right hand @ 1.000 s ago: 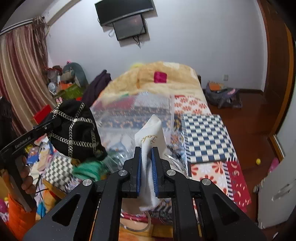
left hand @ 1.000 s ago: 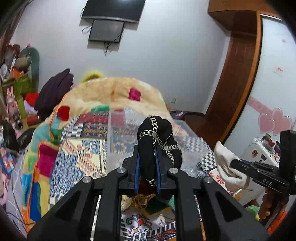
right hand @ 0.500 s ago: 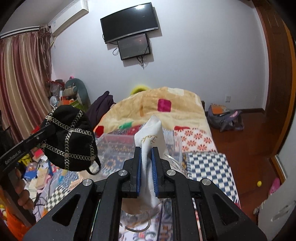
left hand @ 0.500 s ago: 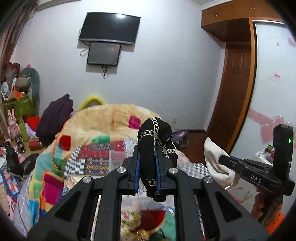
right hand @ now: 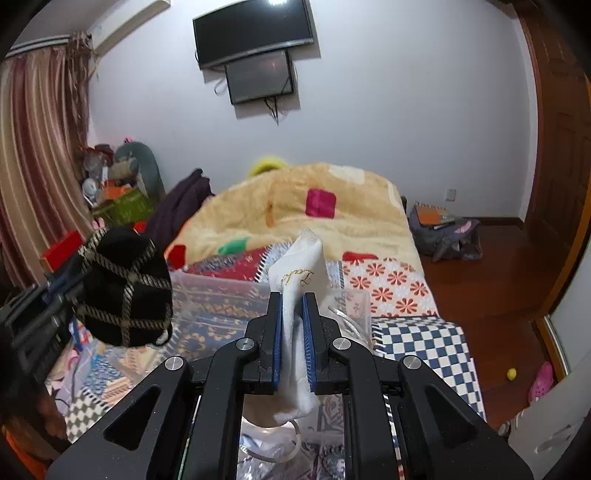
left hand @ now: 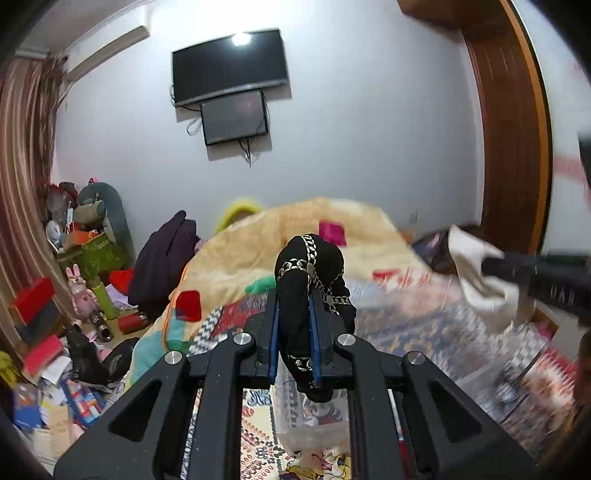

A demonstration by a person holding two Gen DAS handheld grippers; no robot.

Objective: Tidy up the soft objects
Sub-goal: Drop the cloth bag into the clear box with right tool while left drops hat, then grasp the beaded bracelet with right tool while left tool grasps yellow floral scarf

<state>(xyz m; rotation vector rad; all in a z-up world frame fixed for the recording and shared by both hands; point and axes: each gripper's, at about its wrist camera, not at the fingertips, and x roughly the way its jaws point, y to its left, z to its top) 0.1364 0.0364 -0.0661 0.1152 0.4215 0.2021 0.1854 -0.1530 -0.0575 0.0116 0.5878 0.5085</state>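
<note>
My left gripper (left hand: pixel 293 314) is shut on a black soft pouch with silver chains (left hand: pixel 308 266), held up above the bed; the pouch also shows at the left of the right wrist view (right hand: pixel 123 286). My right gripper (right hand: pixel 293 317) is shut on a white cloth bag with gold lettering (right hand: pixel 297 273), also held in the air; the bag appears blurred at the right of the left wrist view (left hand: pixel 480 273). A clear plastic box (right hand: pixel 221 295) sits on the bed below both grippers.
The bed carries a patchwork quilt (right hand: pixel 391 284) and a yellow blanket (right hand: pixel 303 199). Clutter of toys and boxes (left hand: pixel 55 295) fills the floor at left. A backpack (right hand: pixel 443 232) lies on the wooden floor at right. A TV (right hand: pixel 255 33) hangs on the far wall.
Both grippers have risen and tilted upward, each still holding its item. More of the wall and TV shows now, and the clear box sits lower in view.
</note>
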